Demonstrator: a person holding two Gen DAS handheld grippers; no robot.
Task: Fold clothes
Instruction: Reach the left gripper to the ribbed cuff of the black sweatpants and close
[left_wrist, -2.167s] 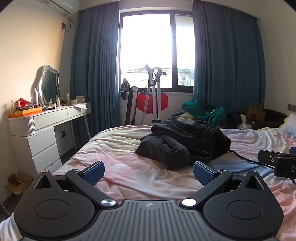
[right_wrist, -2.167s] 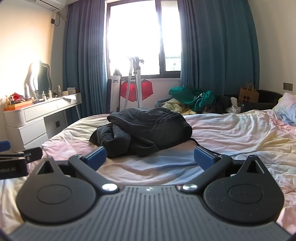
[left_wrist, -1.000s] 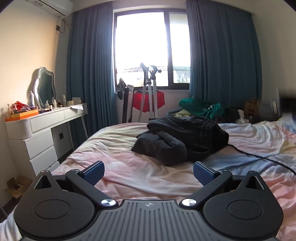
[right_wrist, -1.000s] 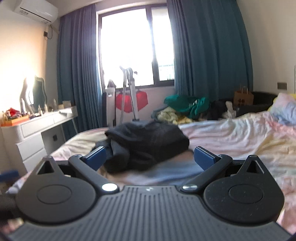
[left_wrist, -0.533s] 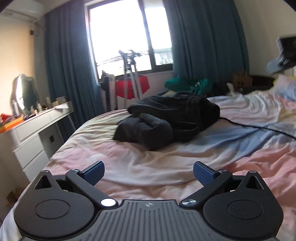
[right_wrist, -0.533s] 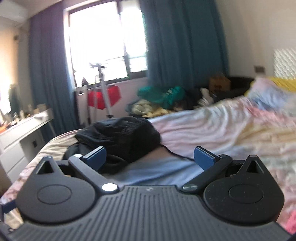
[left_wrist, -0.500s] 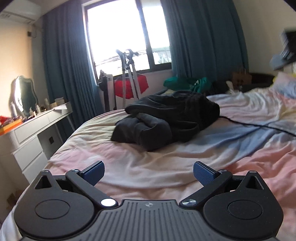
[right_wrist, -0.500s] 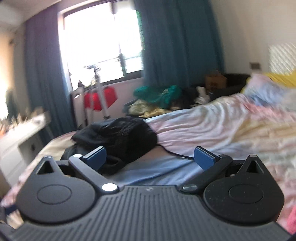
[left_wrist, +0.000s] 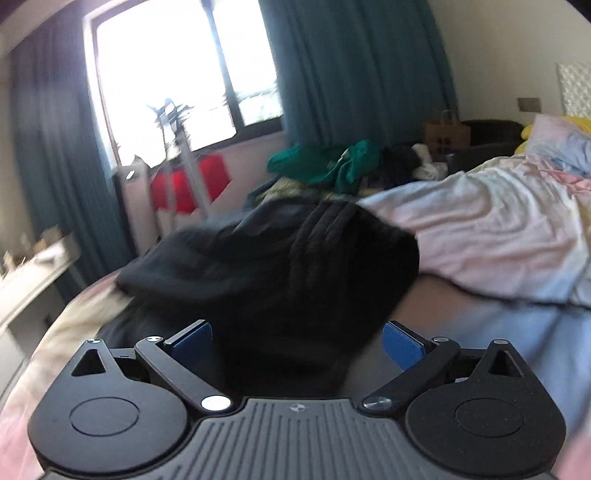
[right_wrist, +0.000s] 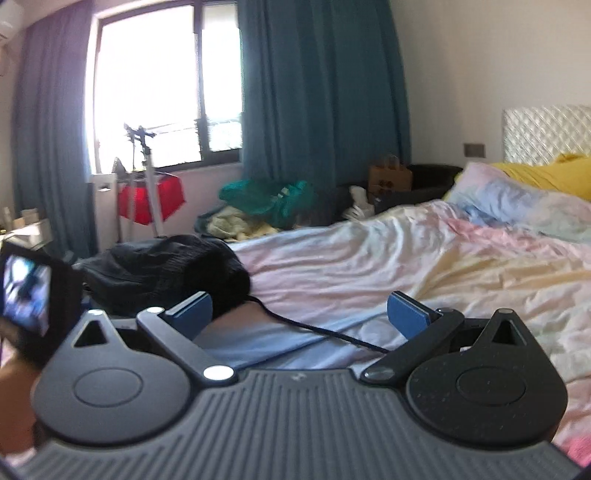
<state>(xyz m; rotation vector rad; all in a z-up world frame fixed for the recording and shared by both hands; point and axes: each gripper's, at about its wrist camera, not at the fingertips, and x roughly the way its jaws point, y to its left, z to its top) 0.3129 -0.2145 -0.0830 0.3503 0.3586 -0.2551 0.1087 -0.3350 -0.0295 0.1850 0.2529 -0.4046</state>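
Both tools, left (left_wrist: 297, 341) and right (right_wrist: 300, 310), gape wide before dark clothes (left_wrist: 280, 266); black cable (right_wrist: 317, 332) crosses bed (right_wrist: 424, 266).

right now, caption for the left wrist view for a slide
Open left tool closing in on a dark clothes heap on the bed.

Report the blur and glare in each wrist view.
Left wrist view: the dark clothes and the room are smeared by motion, the window blown out white. Right wrist view: sharper, the bed sheet wrinkles readable, the window also overexposed.
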